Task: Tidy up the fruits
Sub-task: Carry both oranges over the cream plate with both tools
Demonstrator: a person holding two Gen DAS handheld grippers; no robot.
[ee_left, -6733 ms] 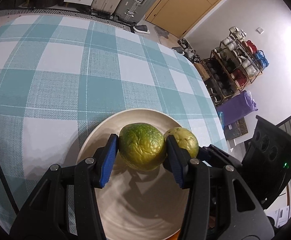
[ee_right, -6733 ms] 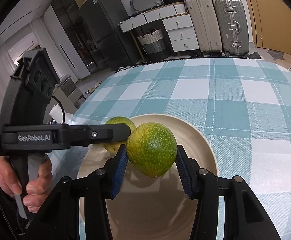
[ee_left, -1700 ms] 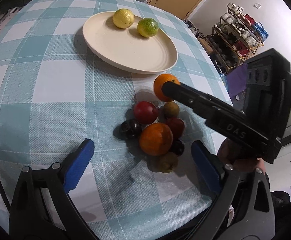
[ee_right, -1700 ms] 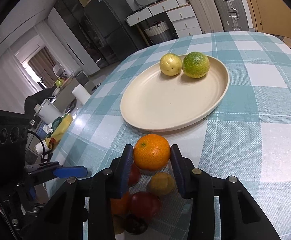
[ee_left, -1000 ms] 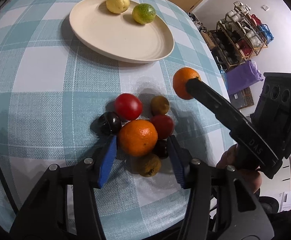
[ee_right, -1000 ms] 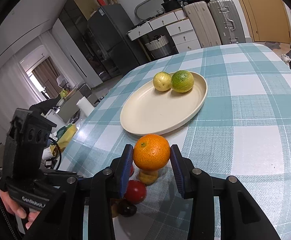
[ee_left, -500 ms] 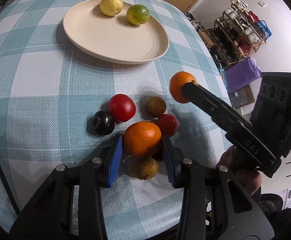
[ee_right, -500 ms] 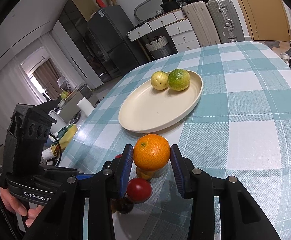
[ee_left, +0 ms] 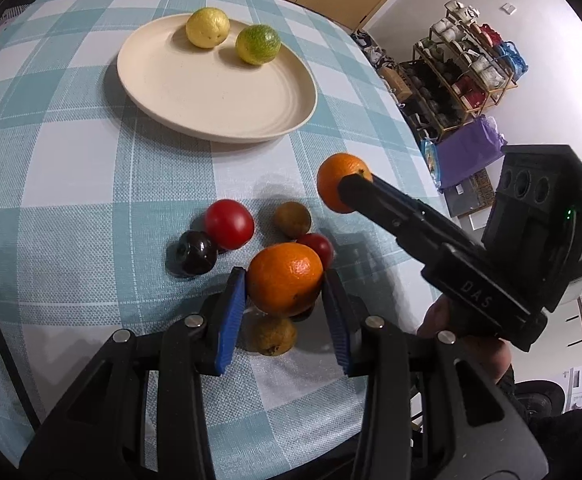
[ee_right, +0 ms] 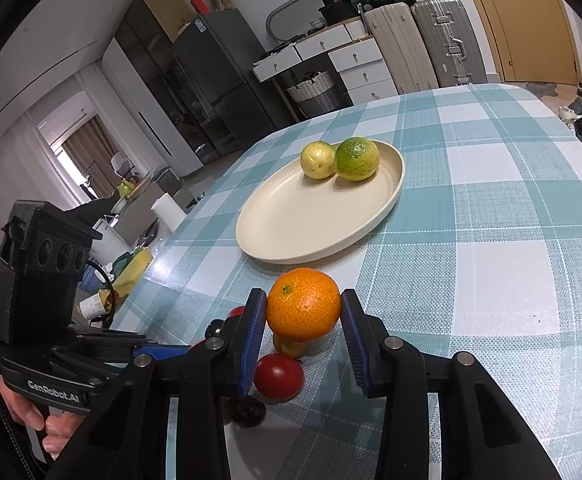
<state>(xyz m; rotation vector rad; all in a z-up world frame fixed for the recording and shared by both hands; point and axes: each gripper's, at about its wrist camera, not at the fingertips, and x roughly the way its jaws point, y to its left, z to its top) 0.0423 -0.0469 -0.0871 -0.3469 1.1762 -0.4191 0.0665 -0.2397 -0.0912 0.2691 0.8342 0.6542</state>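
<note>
Left wrist view: the left gripper pinches an orange between its blue pads, the fruit sitting right at the fingertips and lifted a little above the cluster on the checked tablecloth. Ahead and left of the fingers lie a dark plum and, touching it, a red tomato. Straight ahead sits a brownish fruit, and a second red fruit peeks out just behind the held orange. Under the gripper lies another brownish fruit. Far ahead stands a cream plate carrying a yellow lemon and a green lime side by side, apart. To the right, the right gripper reaches in from the side, clamped on a second orange held above the cloth.

Right wrist view: at the far left the left gripper's body shows, gripped by a hand; its fingertips are hidden there. The right gripper squeezes its orange between blue pads, clear of the table. Just below that orange are a brownish fruit, a red tomato and a dark fruit. Ahead of the fingertips, the plate holds the lemon and lime, which look to be touching from here.
</note>
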